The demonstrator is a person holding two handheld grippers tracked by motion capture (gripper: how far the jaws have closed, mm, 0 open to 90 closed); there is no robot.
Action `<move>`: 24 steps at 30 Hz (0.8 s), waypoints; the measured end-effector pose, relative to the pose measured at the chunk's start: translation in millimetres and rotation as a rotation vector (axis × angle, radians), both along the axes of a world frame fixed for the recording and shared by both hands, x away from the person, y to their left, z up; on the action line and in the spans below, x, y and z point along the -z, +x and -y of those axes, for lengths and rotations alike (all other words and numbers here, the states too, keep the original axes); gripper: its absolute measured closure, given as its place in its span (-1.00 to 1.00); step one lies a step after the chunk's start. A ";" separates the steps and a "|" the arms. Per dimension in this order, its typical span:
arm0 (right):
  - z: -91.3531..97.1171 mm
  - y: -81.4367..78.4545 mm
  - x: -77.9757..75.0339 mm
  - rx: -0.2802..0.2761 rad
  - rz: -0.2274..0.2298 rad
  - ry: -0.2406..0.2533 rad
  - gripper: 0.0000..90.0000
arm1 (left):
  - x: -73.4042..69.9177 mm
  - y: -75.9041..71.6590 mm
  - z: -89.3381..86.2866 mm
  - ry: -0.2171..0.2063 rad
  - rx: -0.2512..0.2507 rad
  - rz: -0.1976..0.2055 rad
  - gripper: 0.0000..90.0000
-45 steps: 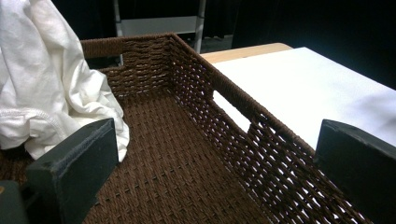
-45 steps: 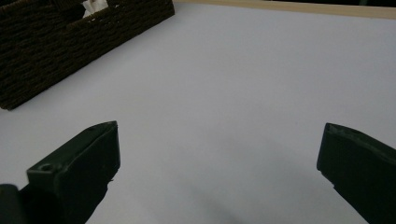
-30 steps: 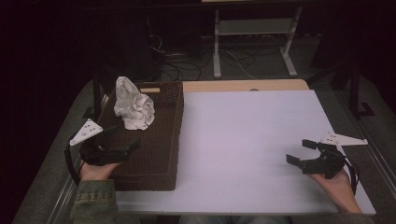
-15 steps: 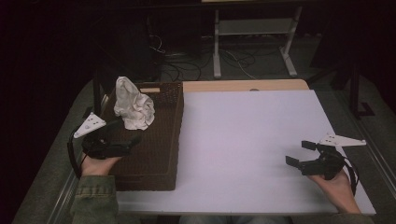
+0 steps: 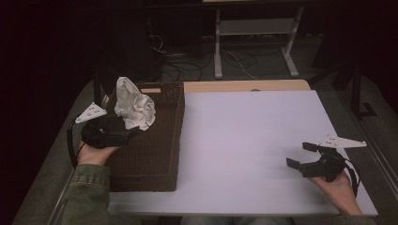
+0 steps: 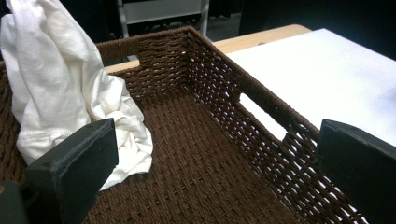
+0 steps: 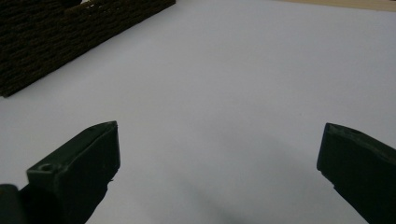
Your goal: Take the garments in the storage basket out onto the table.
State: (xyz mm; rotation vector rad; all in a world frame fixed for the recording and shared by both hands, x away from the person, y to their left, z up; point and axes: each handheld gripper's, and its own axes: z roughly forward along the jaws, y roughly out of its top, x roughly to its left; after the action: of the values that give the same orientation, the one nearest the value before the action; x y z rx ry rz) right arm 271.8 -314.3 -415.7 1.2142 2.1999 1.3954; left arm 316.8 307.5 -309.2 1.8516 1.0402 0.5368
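One crumpled white cloth [image 5: 134, 107] heaped in dark brown woven wicker basket [image 5: 159, 154] at worktop's [image 5: 244, 140] left edge | left gripper [image 6: 210, 163] spread beside it, ungrasped | right gripper [image 5: 300, 154] spread, near-right corner | nothing moved out yet.

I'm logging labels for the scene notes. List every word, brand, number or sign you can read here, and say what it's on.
None: no readable text in the high view or in either gripper view.
The white cloth, the brown woven basket, the white table surface, the left gripper and the right gripper carry no visible print.
The background shelving and cables are too dark to tell.
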 end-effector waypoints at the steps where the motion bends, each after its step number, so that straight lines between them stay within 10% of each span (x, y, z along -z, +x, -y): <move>1: 0.4 -0.2 -0.1 0.001 0.001 0.001 -1.00 | -0.8 2.2 0.0 0.007 0.002 -0.003 -1.00; 24: -2.7 -2.4 2.2 -0.013 0.003 -0.012 -1.00 | -14.3 38.0 -6.2 0.075 -0.021 -0.045 -1.00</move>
State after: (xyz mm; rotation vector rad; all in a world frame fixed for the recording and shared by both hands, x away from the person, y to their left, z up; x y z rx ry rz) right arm 269.5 -311.6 -417.9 1.1953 2.2145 1.3864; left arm 354.8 313.7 -294.9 1.9284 1.0830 0.5560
